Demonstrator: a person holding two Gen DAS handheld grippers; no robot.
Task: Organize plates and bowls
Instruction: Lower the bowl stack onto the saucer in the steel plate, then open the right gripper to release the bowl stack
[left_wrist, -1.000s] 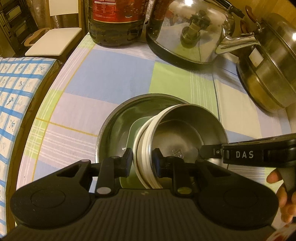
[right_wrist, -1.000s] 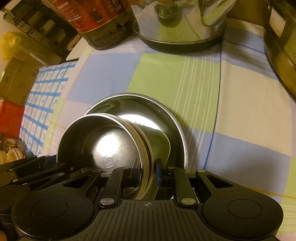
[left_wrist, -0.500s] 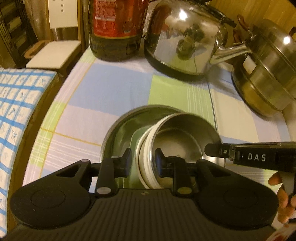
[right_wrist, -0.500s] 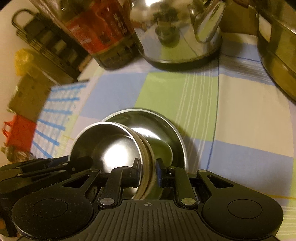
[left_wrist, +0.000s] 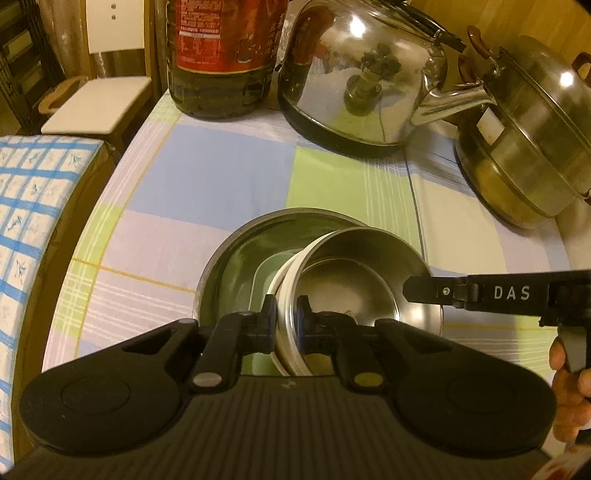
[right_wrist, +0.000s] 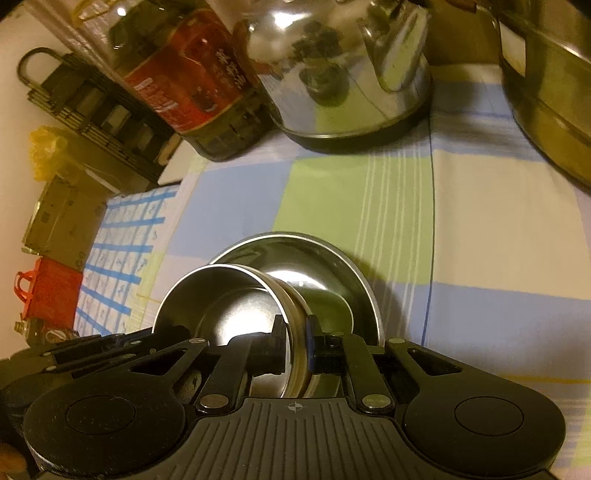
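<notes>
**Both tools now clamp the small bowl's rim**

On the left, the left tool has just closed: half a second ago its pads stood clear of the rim, and now they pinch the white-banded edge of the small steel bowl. That bowl sits tilted inside the larger steel bowl on the checked tabletop. On the right, the right tool has tightened too and grips the opposite edge. With both holds set, the bowl looks ready to be lifted or settled flat, well short of the kettle.
</notes>
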